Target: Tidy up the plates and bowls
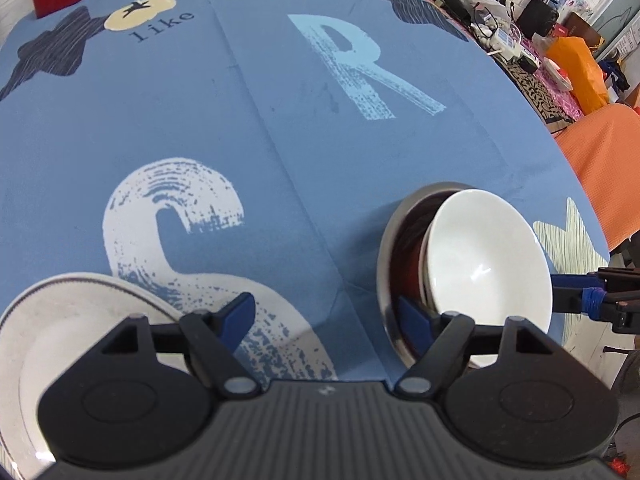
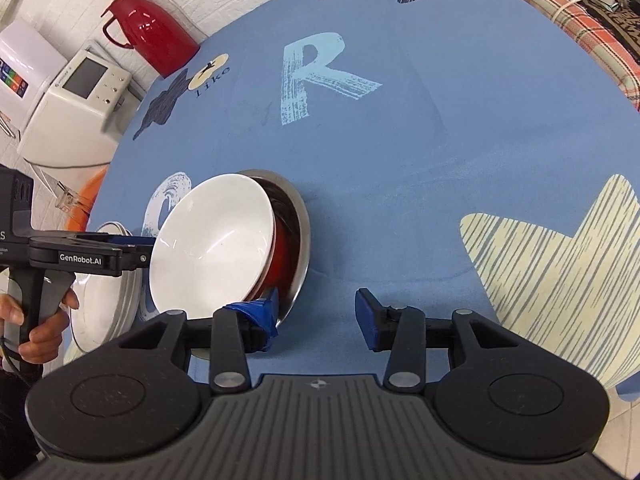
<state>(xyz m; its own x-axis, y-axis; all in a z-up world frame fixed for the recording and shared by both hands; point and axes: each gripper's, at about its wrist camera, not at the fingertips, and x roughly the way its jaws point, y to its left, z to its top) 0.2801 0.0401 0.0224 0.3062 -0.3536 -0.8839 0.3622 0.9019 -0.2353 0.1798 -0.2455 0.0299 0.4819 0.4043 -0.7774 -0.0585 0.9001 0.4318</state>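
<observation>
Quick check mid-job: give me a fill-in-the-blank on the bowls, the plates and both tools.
1. The white bowl leans tilted inside a ____ bowl.
2. Both sit in the outermost steel bowl, on a ____ tablecloth.
3. The stacked plates lie by the printed letter ____.
4. The left tool and right tool are both ____.

Missing: red; blue; S; open

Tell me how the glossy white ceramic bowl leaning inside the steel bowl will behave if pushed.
The glossy white ceramic bowl stands tilted on the red bowl inside the steel bowl, so a nudge would probably slide or rock it. Its shiny glaze suggests a slippery rim. It looks rigid and breakable, so it may chip against the metal.
</observation>
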